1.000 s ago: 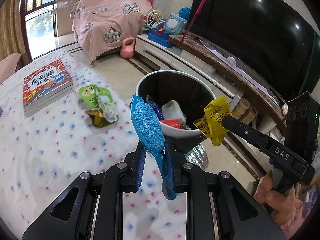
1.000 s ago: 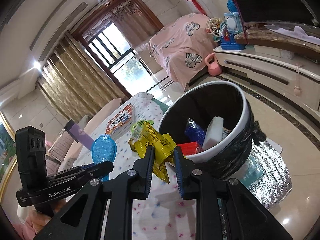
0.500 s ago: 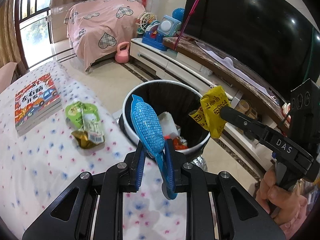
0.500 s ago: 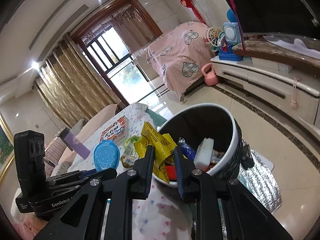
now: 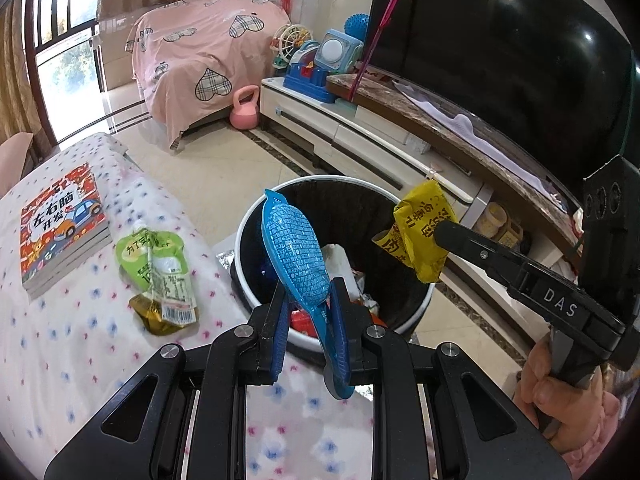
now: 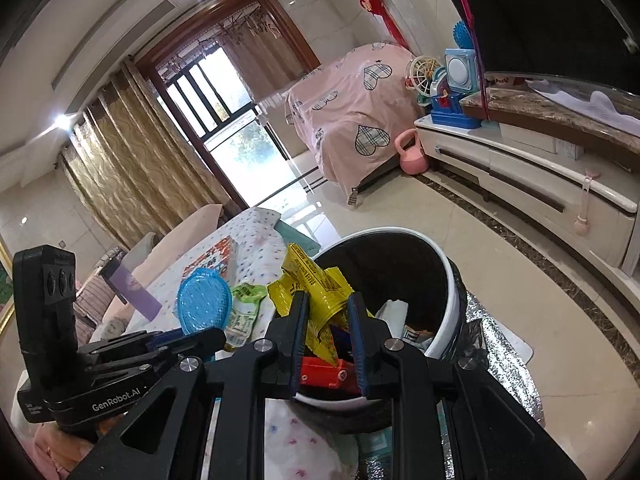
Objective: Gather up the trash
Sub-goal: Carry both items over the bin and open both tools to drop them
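Two grippers hover at the bin (image 5: 256, 220). Left wrist view: the left gripper (image 5: 308, 320) pinches a blue packet (image 5: 296, 252) over the rim's 7 o'clock edge; released there, it could fall outside. A green pouch (image 5: 160, 268) lies at 9 o'clock. Right wrist view: the right gripper (image 6: 328, 320) clamps a yellow wrapper (image 6: 312, 284) above the opening, which may snag.

blue packet (image 5: 296, 256): glossy embossed plastic film. yellow wrapper (image 5: 424, 232): crinkled shiny foil-like plastic. bin (image 5: 256, 216): smooth white plastic rim, black plastic liner. tablecloth (image 5: 72, 320): matt printed cloth. left gripper (image 5: 308, 320): matt black plastic, bright metal screws. floor (image 6: 540, 280): polished glossy tile.
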Motion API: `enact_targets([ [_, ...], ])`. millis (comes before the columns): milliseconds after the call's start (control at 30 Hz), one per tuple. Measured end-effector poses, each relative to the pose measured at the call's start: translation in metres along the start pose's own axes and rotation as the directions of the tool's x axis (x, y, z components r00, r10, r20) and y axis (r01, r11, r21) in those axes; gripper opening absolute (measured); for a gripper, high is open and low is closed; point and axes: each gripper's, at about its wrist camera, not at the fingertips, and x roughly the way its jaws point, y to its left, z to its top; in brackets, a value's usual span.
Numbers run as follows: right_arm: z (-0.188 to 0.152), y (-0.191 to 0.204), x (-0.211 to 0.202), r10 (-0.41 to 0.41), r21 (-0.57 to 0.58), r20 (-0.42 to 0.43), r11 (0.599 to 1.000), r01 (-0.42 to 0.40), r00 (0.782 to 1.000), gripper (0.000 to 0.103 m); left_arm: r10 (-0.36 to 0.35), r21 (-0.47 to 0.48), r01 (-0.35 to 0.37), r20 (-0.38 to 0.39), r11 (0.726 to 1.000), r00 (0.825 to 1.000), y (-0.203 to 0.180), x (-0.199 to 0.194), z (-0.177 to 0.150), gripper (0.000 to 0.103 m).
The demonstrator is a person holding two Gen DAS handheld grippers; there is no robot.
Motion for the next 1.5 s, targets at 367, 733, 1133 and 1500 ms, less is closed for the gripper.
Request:
enact_targets([
  [367, 0.006, -0.004, 0.013, -0.028, -0.001, -0.022, 1.000, 0.028, 0.999, 0.020, 0.021, -0.006, -0.022, -0.019, 1.000, 1.000, 0.003, 0.017, 0.011, 0.018],
  [733, 0.008, -0.003, 0.026, -0.062, -0.008, -0.067, 0.998, 0.062, 0.996, 0.020, 0.025, -0.005, -0.025, -0.044, 1.000, 0.999, 0.004, 0.035, 0.017, 0.018],
  [1133, 0.012, -0.004, 0.041, -0.085, -0.017, -0.106, 0.996, 0.084, 0.991, 0.021, 0.025, 0.001, -0.025, -0.079, 1.000, 0.997, 0.005, 0.052, 0.021, 0.018],
  [1500, 0.012, -0.009, 0.049, -0.109, -0.021, -0.129, 0.994, 0.108, 0.986, 0.021, 0.025, 0.008, -0.025, -0.095, 1.000, 0.995, 0.004, 0.057, 0.021, 0.018],
])
